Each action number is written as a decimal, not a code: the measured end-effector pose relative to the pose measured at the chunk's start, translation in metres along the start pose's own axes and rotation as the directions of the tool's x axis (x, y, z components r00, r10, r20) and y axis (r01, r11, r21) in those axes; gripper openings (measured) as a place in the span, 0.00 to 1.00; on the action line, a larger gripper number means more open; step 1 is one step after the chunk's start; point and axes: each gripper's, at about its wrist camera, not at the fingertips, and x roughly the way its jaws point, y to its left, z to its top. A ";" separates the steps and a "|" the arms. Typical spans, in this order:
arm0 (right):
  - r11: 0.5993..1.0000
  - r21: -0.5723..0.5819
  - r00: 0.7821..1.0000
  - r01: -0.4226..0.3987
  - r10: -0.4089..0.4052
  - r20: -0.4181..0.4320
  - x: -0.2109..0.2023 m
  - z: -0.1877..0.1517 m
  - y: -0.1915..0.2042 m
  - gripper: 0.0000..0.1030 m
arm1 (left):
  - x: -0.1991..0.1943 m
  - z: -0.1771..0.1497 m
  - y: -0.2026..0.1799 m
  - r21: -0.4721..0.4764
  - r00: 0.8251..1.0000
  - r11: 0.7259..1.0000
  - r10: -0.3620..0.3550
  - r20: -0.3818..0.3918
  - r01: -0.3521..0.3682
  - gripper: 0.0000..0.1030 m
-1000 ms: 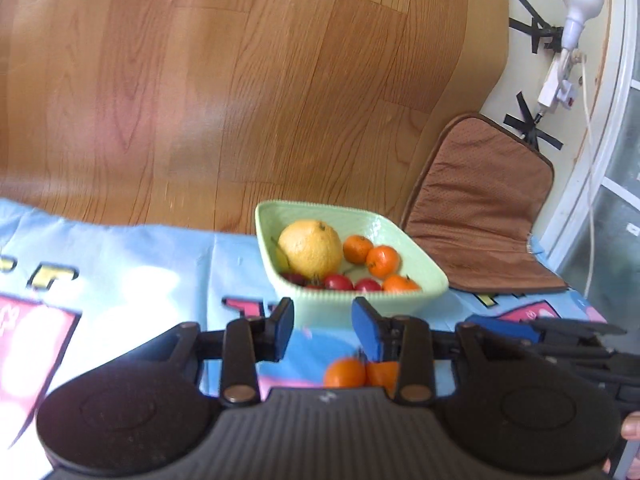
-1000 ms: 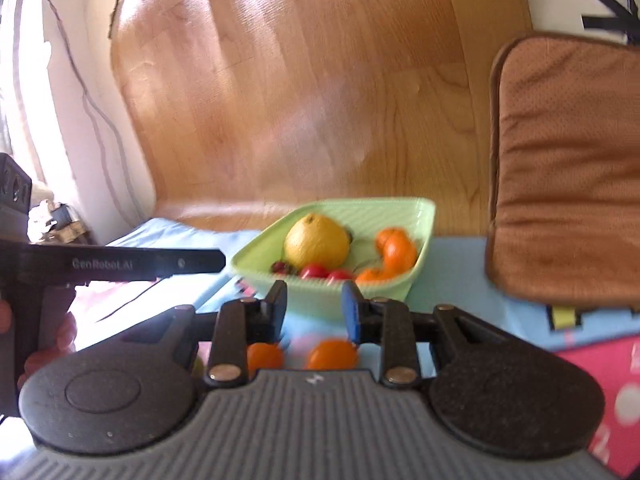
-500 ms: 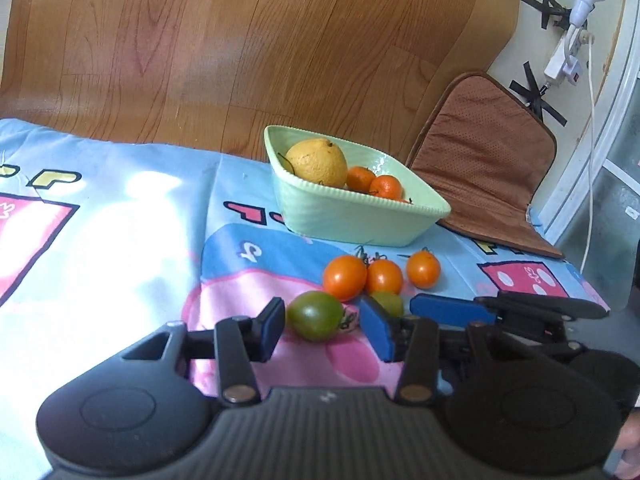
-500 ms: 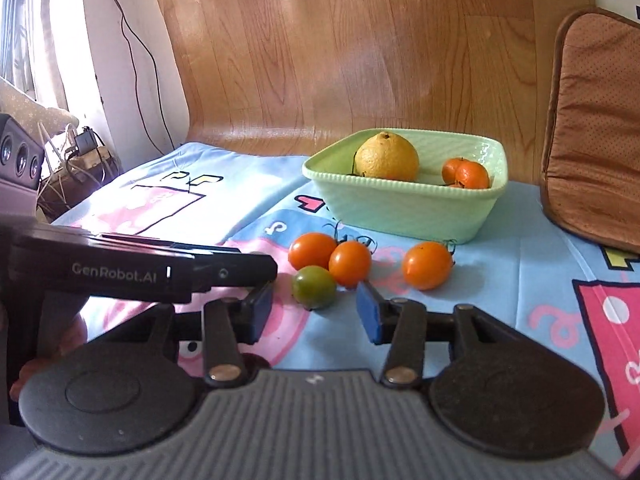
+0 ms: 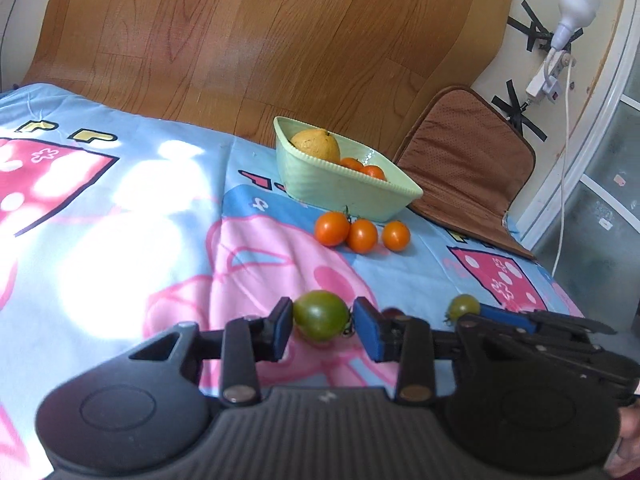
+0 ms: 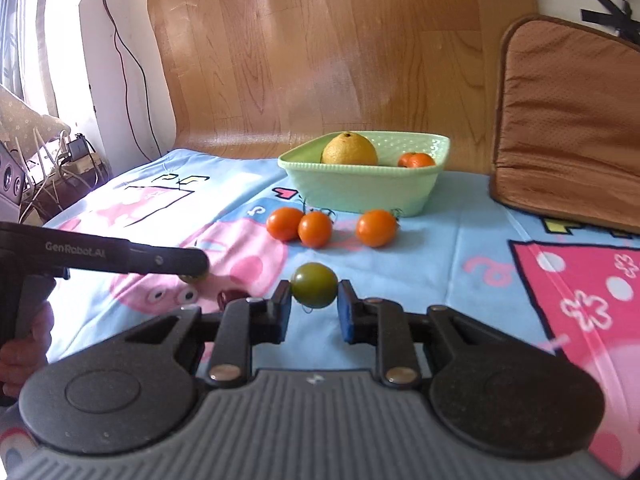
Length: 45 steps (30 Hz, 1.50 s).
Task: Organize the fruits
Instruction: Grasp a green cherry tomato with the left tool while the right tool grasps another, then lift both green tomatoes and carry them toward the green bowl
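Beyond the left gripper [image 5: 322, 322], which is bracketing a green tomato [image 5: 320, 314], jaws apart, the green bowl [image 5: 320, 184] is holding a yellow citrus [image 5: 316, 144] and oranges.

Right view: right gripper [image 6: 314, 306] is flanking another green tomato [image 6: 314, 285], stem toward camera; contact unclear.
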 end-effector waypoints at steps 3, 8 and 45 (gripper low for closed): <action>1.000 -0.019 1.000 -0.016 0.016 -0.011 -0.032 -0.020 0.008 0.26 | -0.024 -0.019 -0.009 0.023 1.000 1.000 -0.012 0.007 0.011 0.33; 0.997 -0.073 0.999 -0.032 0.031 -0.022 -0.051 -0.043 0.030 0.27 | -0.043 -0.044 -0.025 0.058 1.000 0.998 -0.016 0.010 0.016 0.33; 0.999 -0.043 0.999 -0.030 0.029 -0.021 -0.043 -0.050 0.035 0.28 | -0.045 -0.065 -0.039 0.145 0.997 0.988 0.042 0.064 -0.051 0.36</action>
